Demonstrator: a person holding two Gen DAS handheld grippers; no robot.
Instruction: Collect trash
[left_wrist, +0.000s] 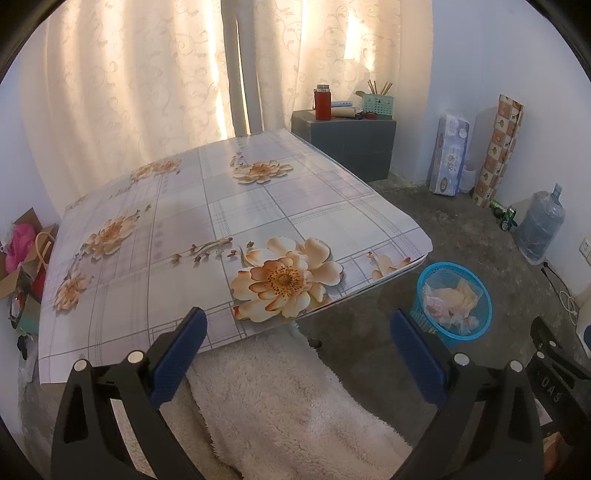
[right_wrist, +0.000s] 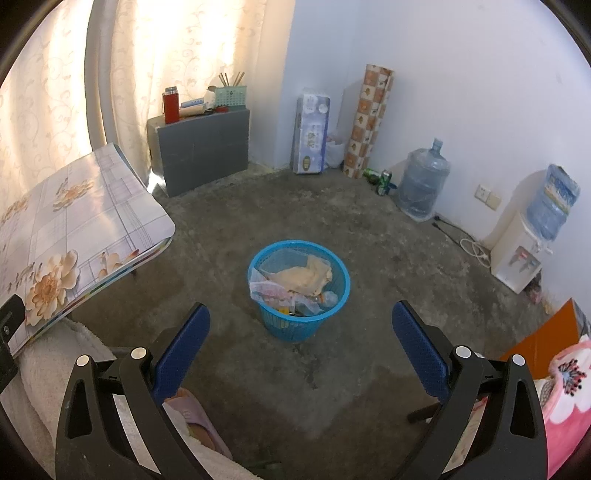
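Both jaws are spread and empty. Ahead between the right gripper's (right_wrist: 301, 345) jaws, the blue mesh wastebasket (right_wrist: 334, 295) holds light, crumpled wrappers; grip its stiff rim.

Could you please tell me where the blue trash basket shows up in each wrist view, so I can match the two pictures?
Left wrist: blue trash basket at lower right, on the floor past the table corner.
Right wrist: blue trash basket at centre, between the open fingers.
Shared landmark: the red flask on the grey cabinet.
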